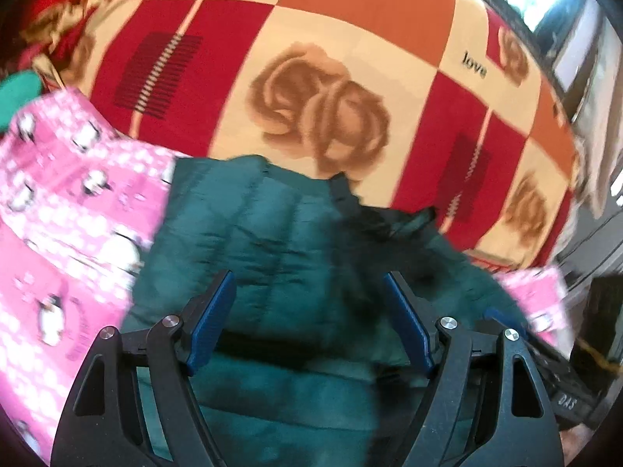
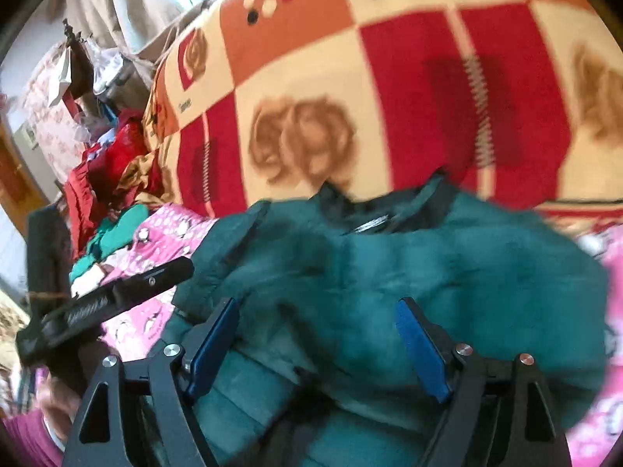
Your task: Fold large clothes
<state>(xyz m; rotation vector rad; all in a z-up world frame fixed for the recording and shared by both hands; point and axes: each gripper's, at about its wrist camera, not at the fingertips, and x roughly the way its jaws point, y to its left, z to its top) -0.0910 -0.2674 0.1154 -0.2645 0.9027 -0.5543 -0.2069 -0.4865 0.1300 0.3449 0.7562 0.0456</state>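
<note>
A dark green quilted jacket [image 1: 264, 233] lies on a pink penguin-print sheet [image 1: 58, 233], its black collar [image 1: 370, 214] toward the far side. It also shows in the right wrist view [image 2: 428, 272], with its collar [image 2: 389, 210] at the top. My left gripper [image 1: 309, 303] is open and empty, just above the jacket's middle. My right gripper [image 2: 317, 327] is open and empty over the jacket's near part. The left gripper's body [image 2: 117, 295] shows at the left of the right wrist view. Both views are motion-blurred.
A red, orange and cream checked blanket with rose prints [image 1: 311, 78] covers the bed beyond the jacket. A pile of red and green clothes [image 2: 109, 179] lies at the far left. A window and curtain [image 2: 128, 4] stand behind the bed.
</note>
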